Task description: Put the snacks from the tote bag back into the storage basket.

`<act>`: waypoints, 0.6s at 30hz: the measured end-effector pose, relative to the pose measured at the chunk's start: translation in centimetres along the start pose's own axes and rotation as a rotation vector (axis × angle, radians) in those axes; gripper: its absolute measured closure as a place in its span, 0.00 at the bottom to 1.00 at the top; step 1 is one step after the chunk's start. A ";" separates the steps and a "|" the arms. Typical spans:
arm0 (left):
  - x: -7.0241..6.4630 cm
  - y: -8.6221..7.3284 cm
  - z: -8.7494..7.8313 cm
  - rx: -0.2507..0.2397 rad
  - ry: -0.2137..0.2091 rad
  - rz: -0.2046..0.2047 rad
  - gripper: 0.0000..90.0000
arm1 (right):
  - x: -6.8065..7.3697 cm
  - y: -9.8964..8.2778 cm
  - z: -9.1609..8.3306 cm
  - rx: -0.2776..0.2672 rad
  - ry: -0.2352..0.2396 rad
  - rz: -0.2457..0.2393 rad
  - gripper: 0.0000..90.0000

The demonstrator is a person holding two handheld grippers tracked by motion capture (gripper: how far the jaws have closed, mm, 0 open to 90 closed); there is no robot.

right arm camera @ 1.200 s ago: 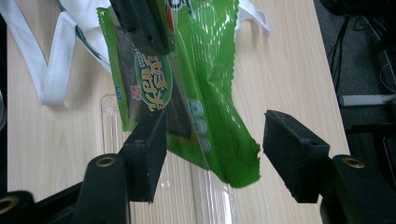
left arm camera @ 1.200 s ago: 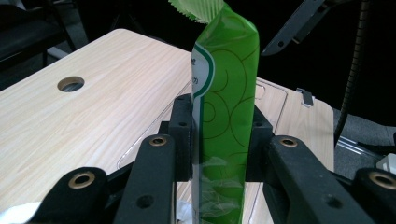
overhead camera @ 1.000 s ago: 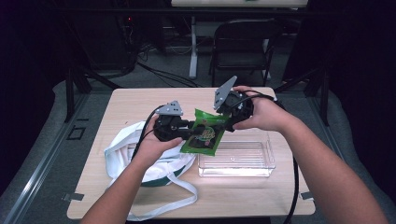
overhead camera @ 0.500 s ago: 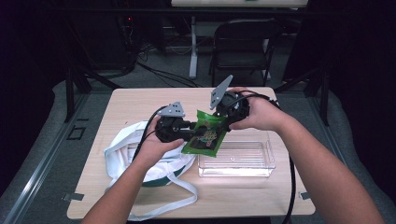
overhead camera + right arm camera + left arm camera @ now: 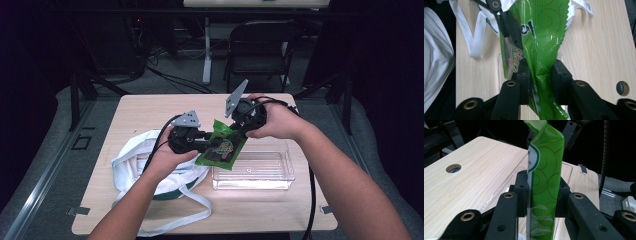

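Note:
A green snack bag [image 5: 223,150] hangs in the air over the middle of the table, held from both sides. My left gripper [image 5: 209,145] is shut on its lower left part; in the left gripper view the pads squeeze the bag [image 5: 545,170] between them. My right gripper [image 5: 232,133] comes in from the upper right, and its jaws have just been closing on the bag's top end. In the right gripper view the film [image 5: 544,30] crumples between the pads, with a finger of the left gripper [image 5: 509,25] farther off.
A clear plastic container [image 5: 252,172] stands on the wooden table [image 5: 150,110] just below and right of the bag. A white cloth bag with long straps [image 5: 135,160] lies at the left. The tabletop has a round cable hole [image 5: 453,168]. A folding chair [image 5: 260,50] stands behind.
The right gripper's jaws have closed onto the bag's top end. Both hands and the bag have stayed where they were.

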State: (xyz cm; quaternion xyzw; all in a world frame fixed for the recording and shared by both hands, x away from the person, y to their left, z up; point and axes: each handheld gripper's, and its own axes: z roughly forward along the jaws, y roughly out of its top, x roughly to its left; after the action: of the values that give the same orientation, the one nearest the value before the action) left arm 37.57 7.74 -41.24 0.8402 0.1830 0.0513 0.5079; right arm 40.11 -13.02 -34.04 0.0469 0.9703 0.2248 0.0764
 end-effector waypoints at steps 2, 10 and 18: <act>0.0 0.0 0.0 0.001 0.005 -0.005 0.79 | 0.0 0.0 0.0 0.004 0.000 0.002 0.82; 0.0 0.0 0.1 0.006 0.010 -0.014 0.74 | 0.2 0.1 -0.1 0.019 0.003 -0.012 0.84; 0.2 -0.2 0.1 0.002 0.022 -0.031 0.70 | 0.2 0.2 -0.2 0.034 -0.009 -0.020 0.85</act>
State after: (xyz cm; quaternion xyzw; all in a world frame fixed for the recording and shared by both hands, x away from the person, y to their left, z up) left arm 37.74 7.80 -41.54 0.8372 0.2016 0.0527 0.5056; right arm 39.86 -12.92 -33.86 0.0395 0.9741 0.2072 0.0819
